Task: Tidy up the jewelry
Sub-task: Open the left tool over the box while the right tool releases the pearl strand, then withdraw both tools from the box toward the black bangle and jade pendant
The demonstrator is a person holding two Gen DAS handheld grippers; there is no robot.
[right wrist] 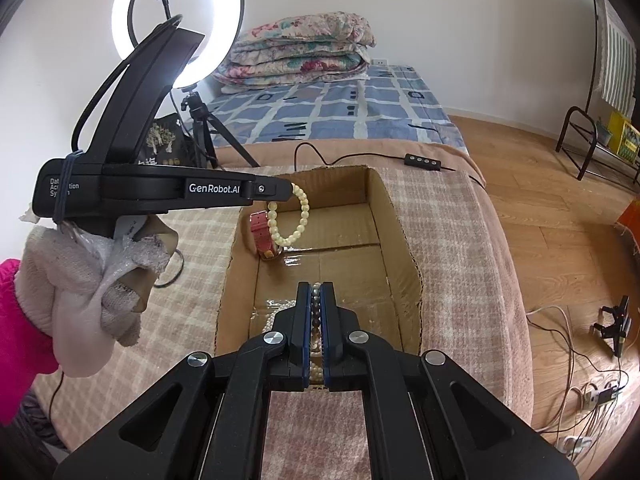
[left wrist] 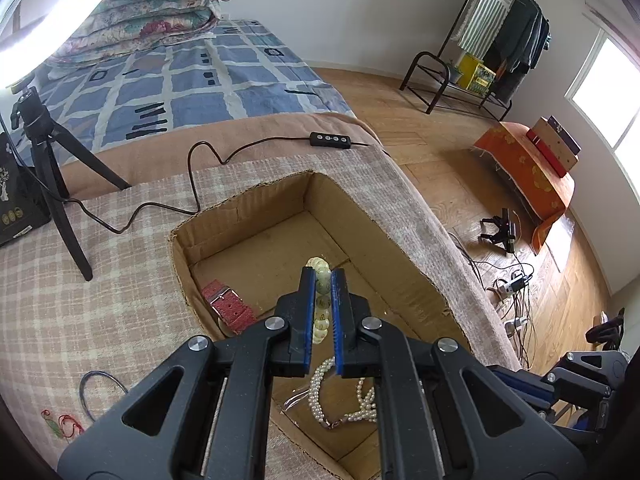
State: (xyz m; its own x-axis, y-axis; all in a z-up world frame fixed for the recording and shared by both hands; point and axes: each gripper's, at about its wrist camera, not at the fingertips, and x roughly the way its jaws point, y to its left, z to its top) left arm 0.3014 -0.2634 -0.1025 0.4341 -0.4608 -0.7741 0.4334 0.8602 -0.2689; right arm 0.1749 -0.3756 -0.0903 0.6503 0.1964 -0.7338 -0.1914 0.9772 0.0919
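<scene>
My left gripper (left wrist: 323, 276) is shut on a pale green bead bracelet (left wrist: 322, 292) and holds it above the open cardboard box (left wrist: 256, 204); the right wrist view shows the bracelet (right wrist: 288, 216) hanging from it over the box's far end. A red watch strap (left wrist: 228, 306) lies at the box's left wall, also in the right wrist view (right wrist: 262, 236). My right gripper (right wrist: 316, 292) is shut on a string of pearl and dark beads (right wrist: 316, 312) over the box's near end. A white pearl necklace (left wrist: 344, 396) lies on the box floor.
The box (right wrist: 404, 240) sits on a plaid cloth (right wrist: 452, 240) over a bed. A black tripod (left wrist: 44, 160) with a ring light (right wrist: 178, 24) stands left, its cable and remote (left wrist: 330, 139) behind the box. A thin hoop (left wrist: 98, 392) and red string (left wrist: 64, 426) lie left of the box.
</scene>
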